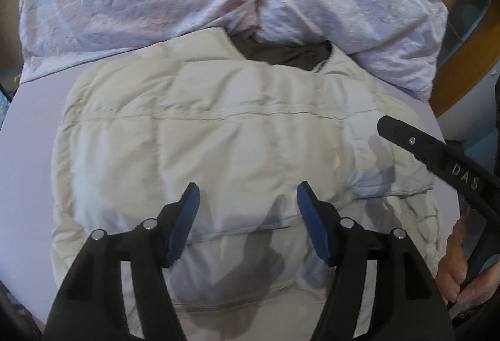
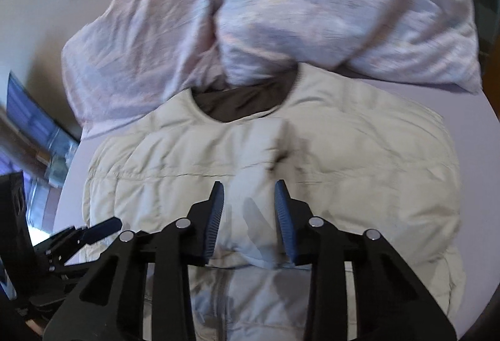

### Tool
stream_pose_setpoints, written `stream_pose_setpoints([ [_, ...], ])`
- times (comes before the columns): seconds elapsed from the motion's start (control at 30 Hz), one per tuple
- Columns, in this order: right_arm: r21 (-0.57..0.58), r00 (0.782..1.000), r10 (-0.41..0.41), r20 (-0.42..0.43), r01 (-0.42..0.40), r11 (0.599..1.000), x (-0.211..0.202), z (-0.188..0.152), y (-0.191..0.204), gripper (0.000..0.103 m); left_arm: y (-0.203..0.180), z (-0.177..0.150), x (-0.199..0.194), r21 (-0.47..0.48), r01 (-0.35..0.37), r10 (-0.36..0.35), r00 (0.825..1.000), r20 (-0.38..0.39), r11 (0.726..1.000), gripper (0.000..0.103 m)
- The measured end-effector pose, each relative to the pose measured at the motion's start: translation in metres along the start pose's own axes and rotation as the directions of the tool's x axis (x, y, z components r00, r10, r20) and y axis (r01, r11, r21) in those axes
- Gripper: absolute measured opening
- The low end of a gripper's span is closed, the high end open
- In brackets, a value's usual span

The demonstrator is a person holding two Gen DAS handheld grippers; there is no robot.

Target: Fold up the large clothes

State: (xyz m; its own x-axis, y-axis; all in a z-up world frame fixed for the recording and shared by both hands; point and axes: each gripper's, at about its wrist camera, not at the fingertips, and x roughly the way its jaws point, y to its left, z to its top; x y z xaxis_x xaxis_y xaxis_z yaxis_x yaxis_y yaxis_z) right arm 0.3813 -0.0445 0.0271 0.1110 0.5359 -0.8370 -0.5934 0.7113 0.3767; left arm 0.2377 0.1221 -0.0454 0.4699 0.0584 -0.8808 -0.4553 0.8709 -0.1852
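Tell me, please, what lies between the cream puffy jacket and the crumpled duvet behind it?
Only the jacket's dark brown lining, at the open collar of the jacket touching the duvet. Both wrist views show it.

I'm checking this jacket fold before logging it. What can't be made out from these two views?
- Jacket hem: left wrist view, cut off at the bottom edge behind the left hand-held gripper.
- Whether the right hand-held gripper pinches the raised fold: right wrist view, motion blur.
- Dark lining, far part: right wrist view, under the duvet.
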Motion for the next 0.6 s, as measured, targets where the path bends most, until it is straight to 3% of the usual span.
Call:
stream_pose_setpoints([
  [0.13,-0.008,0.994,-0.069,-0.08,0.068,0.998,0.027,-0.008,-0.003,0.031,0.01,-0.002,0.001,-0.012,-0.027,0.027,1.0,-0.009,1.0,0.067],
  [0.27,0.03,0.985,-0.084,-0.15,0.09,0.996,0.045,-0.016,-0.018,0.029,0.016,-0.004,0.001,-0.019,-0.042,0.041,0.999,-0.015,0.999,0.068],
  [0.6,0.011,0.971,-0.144,-0.191,0.149,0.989,0.073,-0.026,-0.021,0.028,0.026,-0.003,-0.002,-0.028,-0.064,0.064,0.998,-0.019,0.998,0.07],
])
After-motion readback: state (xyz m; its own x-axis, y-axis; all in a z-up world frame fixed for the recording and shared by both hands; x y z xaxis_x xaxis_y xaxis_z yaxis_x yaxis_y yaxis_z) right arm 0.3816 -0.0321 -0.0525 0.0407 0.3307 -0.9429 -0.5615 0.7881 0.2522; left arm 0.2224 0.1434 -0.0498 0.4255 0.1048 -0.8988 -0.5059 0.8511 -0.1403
